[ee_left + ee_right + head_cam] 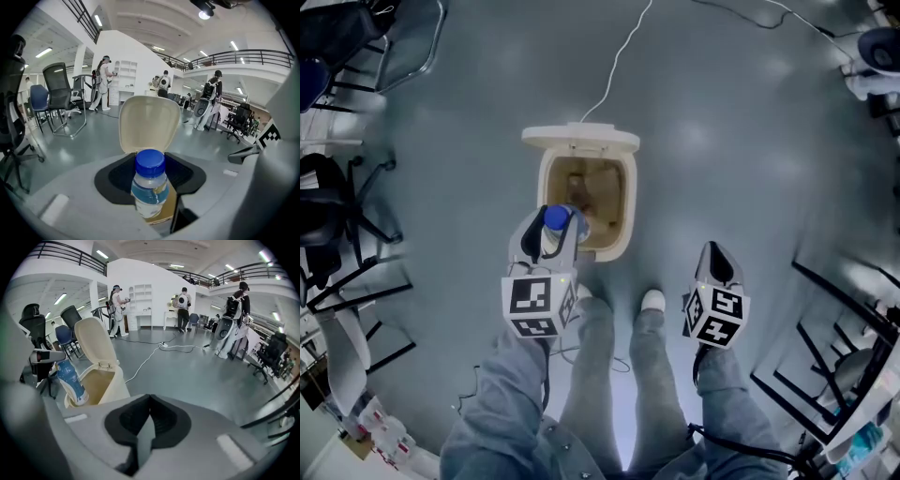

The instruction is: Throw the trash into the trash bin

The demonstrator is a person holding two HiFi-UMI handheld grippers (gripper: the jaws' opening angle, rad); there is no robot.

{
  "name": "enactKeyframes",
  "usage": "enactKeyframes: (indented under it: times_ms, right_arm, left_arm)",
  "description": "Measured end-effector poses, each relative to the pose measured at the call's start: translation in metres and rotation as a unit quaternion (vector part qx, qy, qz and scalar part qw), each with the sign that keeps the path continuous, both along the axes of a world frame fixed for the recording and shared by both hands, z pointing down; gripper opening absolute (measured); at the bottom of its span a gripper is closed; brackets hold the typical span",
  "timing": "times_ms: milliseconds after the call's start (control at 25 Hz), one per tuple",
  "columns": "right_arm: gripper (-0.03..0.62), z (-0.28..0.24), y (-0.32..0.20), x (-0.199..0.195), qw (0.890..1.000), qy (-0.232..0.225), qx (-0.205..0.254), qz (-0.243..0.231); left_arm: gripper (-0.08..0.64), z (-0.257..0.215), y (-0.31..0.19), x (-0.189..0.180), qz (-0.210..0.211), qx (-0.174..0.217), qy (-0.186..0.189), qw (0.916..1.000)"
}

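Note:
A clear plastic bottle (555, 228) with a blue cap and blue label stands upright between the jaws of my left gripper (551, 234), which is shut on it. The bottle hangs over the near left rim of a cream trash bin (624, 202), whose lid (581, 139) is flipped open at the far side. In the left gripper view the bottle (150, 187) fills the gap of the left gripper (150, 161), with the raised lid (149, 122) behind it. My right gripper (715, 255) hangs shut and empty to the right of the bin. The right gripper view shows the bottle (70, 378) at the bin (105, 383).
The person's legs and white shoe (652, 301) stand just in front of the bin. A white cable (619, 56) runs from behind the bin. Office chairs (337, 206) stand at the left, black metal frames (839, 319) at the right. People stand far off in the hall.

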State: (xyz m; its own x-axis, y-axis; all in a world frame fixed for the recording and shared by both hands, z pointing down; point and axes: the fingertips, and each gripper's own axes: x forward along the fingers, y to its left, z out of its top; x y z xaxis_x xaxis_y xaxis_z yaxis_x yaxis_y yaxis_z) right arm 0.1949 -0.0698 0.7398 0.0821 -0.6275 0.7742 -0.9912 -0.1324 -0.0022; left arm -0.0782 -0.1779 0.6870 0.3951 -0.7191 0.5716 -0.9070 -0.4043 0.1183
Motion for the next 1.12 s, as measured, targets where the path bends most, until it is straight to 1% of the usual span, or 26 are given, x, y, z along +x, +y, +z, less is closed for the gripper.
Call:
enactKeyframes:
  times_ms: [280,440,480,520,720,880,1120]
  right_arm:
    - [0.003,0.010,0.007,0.003,1.000,0.002,-0.016,0.004]
    - [0.003,0.012,0.007,0.008,1.000,0.002,-0.019,0.010]
    - [0.003,0.013,0.007,0.010,1.000,0.002,-0.020,0.011]
    - [0.003,0.014,0.006,0.011,1.000,0.002,-0.021,0.012]
    - [0.003,0.016,0.005,0.009,1.000,0.000,-0.022,0.009]
    - [0.003,0.018,0.004,0.005,1.000,-0.003,-0.025,0.002]
    - [0.003,0.019,0.002,0.003,1.000,-0.003,-0.026,-0.004]
  left_arm:
    - [0.202,0.025,-0.009,0.015,0.000,-0.017,0.010,0.9998]
    - [0.209,0.034,-0.015,0.021,-0.007,-0.036,0.037,0.9987]
    - [0.229,0.036,-0.016,0.022,-0.008,-0.042,0.040,0.9983]
    - [0.245,0.038,-0.016,0.022,-0.008,-0.046,0.039,0.9981]
    - [0.245,0.046,-0.013,0.015,-0.012,-0.052,0.014,0.9985]
    - [0.245,0.045,-0.014,0.007,-0.025,-0.049,0.010,0.9984]
    - [0.245,0.045,-0.010,0.000,-0.030,-0.045,0.002,0.9986]
